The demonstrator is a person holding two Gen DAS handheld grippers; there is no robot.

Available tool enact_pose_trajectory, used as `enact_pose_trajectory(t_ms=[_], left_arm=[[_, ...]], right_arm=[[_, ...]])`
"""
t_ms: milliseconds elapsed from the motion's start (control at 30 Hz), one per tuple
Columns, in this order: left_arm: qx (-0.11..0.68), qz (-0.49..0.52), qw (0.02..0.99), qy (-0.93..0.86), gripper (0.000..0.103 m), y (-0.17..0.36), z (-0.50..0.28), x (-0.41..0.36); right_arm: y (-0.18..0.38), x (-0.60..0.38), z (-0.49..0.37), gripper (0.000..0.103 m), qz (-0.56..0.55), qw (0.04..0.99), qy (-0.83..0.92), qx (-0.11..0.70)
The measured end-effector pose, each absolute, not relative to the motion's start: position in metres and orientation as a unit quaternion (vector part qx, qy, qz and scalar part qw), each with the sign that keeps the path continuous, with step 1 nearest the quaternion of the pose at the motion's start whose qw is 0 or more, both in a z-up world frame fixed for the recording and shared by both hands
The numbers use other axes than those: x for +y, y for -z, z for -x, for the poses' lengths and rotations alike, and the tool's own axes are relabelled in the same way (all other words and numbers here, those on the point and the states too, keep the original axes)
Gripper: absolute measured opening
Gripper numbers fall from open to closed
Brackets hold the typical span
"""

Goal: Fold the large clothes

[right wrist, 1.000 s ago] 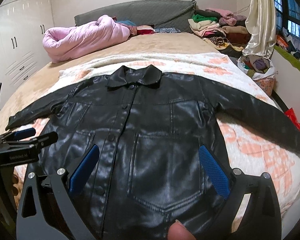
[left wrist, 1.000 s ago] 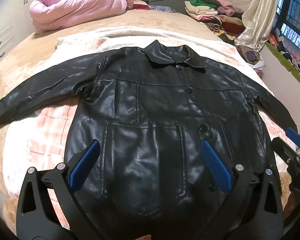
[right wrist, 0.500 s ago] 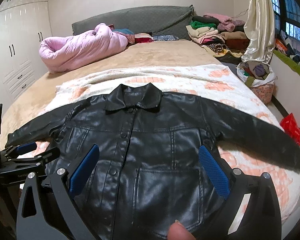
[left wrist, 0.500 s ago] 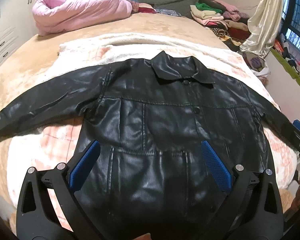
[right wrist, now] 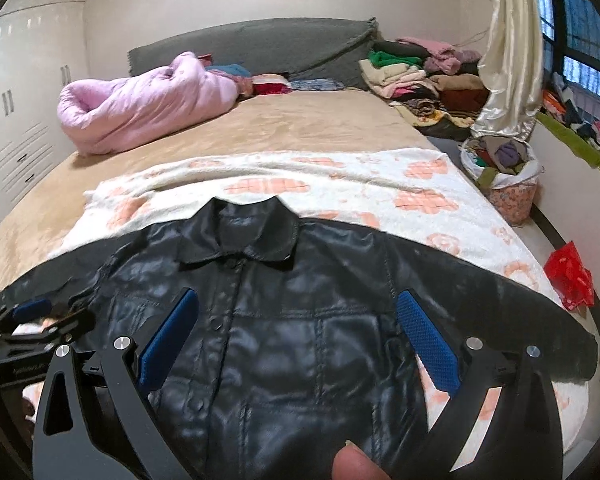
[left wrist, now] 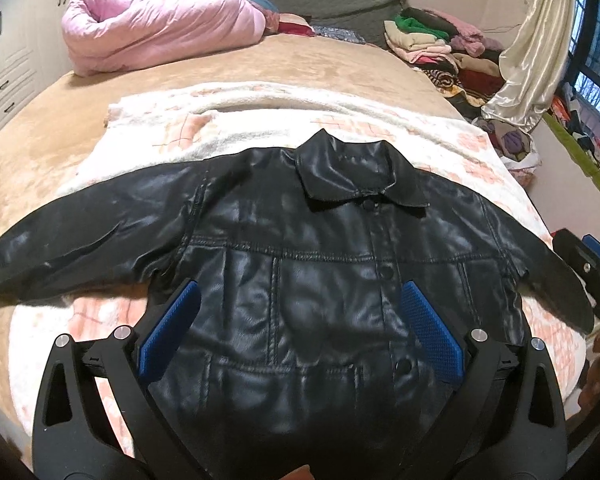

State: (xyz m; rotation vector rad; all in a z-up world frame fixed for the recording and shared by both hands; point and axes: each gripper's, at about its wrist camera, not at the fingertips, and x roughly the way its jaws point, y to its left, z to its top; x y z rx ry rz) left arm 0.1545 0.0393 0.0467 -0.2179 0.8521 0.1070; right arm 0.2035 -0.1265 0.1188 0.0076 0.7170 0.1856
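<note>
Lying flat, one black jacket (left wrist: 300, 280), two tools (left wrist: 300, 328) (right wrist: 296, 336) spread wide

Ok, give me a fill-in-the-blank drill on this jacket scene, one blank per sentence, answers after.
1. The black jacket lies flat with its sleeves spread and its front facing ____.
2. Under it lies a white blanket with ____ flower patches.
3. The left gripper and right gripper are both ____, holding nothing.
4. The rolled-up quilt near the headboard is ____.

Missing words: up; pink; open; pink
</note>
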Motion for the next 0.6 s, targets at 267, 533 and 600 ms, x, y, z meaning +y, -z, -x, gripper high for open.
enact_pose_trajectory(t_ms=[267, 533, 600], left_arm=[[0.422, 0.102, 0.900, -0.049, 0.094, -0.037, -0.181, 0.027], [0.427, 0.087, 0.899, -0.042, 0.094, -0.028, -0.204, 0.004], [0.429, 0.086, 0.899, -0.037, 0.094, -0.025, -0.209, -0.002]], right_arm=[[-0.100, -0.168, -0.231, 0.099, -0.050, 0.936, -0.049, 0.345], [-0.077, -0.211, -0.246, 0.099, -0.103, 0.927, -0.016, 0.360], [-0.074, -0.219, -0.247, 0.099, -0.110, 0.926, -0.007, 0.362]])
